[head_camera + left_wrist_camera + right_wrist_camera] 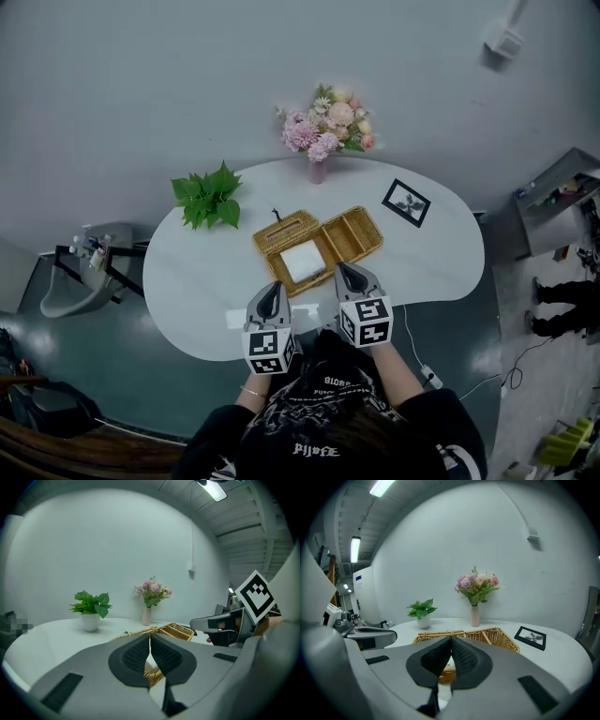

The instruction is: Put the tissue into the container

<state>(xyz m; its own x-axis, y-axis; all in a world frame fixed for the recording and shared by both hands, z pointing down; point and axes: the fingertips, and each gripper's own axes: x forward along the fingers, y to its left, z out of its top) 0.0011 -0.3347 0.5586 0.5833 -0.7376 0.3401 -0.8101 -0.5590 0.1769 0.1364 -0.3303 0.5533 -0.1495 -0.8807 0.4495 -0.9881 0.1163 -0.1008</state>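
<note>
A wicker container [349,236] lies open in the middle of the white table [187,281]. A white tissue pack [303,262] rests in its left half. My left gripper [275,287] hovers just in front of the container's near left corner, jaws shut and empty. At the near right edge of the container my right gripper [343,270] is also shut with nothing in it. In the left gripper view the shut jaws [150,637] point at the container [177,630]. The right gripper [451,639] faces the container [499,638] too.
A potted green plant [208,199] stands at the back left, and a vase of pink flowers [326,127] at the back middle. A black picture frame [407,202] lies at the back right. A small flat white thing [235,319] lies beside my left gripper.
</note>
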